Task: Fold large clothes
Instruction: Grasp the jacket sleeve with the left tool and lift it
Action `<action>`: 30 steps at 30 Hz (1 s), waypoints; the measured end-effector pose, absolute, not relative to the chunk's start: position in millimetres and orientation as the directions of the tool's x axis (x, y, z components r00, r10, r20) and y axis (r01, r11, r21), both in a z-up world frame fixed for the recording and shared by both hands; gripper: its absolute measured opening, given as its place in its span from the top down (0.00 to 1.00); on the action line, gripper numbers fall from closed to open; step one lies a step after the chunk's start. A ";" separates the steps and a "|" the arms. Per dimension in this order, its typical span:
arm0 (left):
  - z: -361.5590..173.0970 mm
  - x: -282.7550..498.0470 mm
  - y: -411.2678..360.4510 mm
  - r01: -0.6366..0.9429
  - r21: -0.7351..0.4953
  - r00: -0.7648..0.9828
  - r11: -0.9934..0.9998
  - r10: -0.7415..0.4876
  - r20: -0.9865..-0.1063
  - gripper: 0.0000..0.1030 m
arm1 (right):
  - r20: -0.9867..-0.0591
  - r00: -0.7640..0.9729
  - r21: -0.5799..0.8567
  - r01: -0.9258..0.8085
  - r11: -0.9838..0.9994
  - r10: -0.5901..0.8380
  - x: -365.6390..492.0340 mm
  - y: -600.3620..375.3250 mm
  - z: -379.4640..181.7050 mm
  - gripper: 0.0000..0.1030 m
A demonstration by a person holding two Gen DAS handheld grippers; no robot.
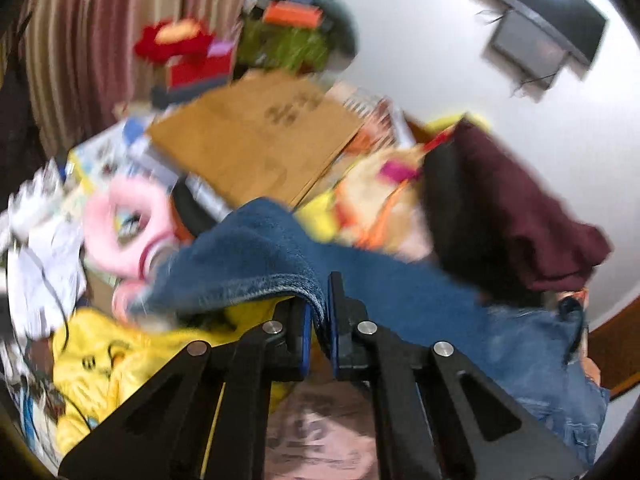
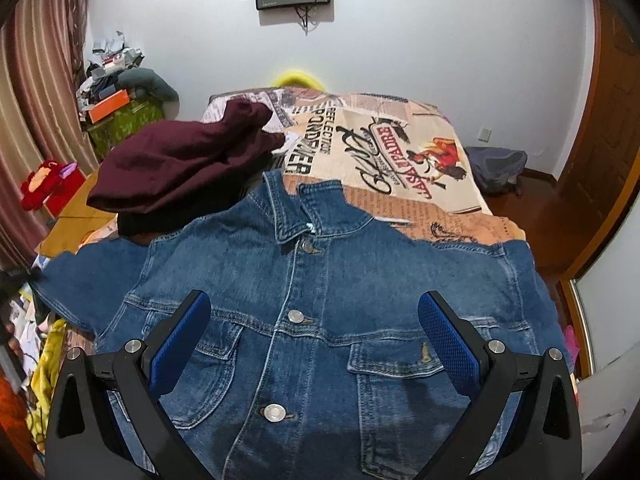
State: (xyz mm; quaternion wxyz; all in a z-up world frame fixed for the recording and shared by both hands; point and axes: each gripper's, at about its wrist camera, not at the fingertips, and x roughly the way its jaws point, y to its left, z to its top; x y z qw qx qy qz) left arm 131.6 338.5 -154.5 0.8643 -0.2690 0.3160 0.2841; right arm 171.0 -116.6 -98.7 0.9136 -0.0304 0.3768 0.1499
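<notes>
A blue denim jacket (image 2: 312,300) lies front-up on the bed with its collar toward the far end and its buttons done up. My right gripper (image 2: 314,320) is open, its blue pads spread wide just above the jacket's chest pockets, holding nothing. My left gripper (image 1: 318,316) is shut on the jacket's sleeve (image 1: 256,256) and pinches the hemmed cuff between its blue pads, lifted over the bed's left side. The left wrist view is motion-blurred.
A maroon garment (image 2: 180,160) over a black one lies on the bed beside the jacket's collar, on a newspaper-print bedspread (image 2: 400,152). A cardboard sheet (image 1: 256,136), a pink toy (image 1: 128,224), a yellow garment (image 1: 108,356) and clutter sit left of the bed. A wooden door (image 2: 612,140) is right.
</notes>
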 end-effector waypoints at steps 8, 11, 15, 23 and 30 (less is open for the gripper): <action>-75.1 159.0 267.1 -0.475 -0.299 0.796 0.828 0.259 -0.547 0.96 | -0.694 0.679 0.032 -0.303 0.953 0.239 172.0 -128.2 -98.5 0.00; -59.1 170.4 232.5 -0.380 -0.315 0.838 0.870 0.179 -0.516 0.96 | -0.693 0.682 0.031 -0.297 0.954 0.235 171.3 -137.1 -99.6 0.00; -50.3 190.4 188.7 -0.266 -0.310 0.860 0.913 0.080 -0.504 0.96 | -0.691 0.687 0.030 -0.284 0.958 0.225 168.7 -150.2 -99.8 0.00; -68.3 230.8 101.8 -0.071 -0.288 0.804 0.955 -0.116 -0.583 0.96 | -0.690 0.697 0.042 -0.230 0.972 0.195 165.1 -180.1 -102.7 0.00; -117.2 246.7 34.7 0.043 -0.283 0.669 0.958 -0.238 -0.704 0.96 | -0.704 0.690 0.053 -0.183 0.982 0.167 160.4 -201.5 -110.7 0.00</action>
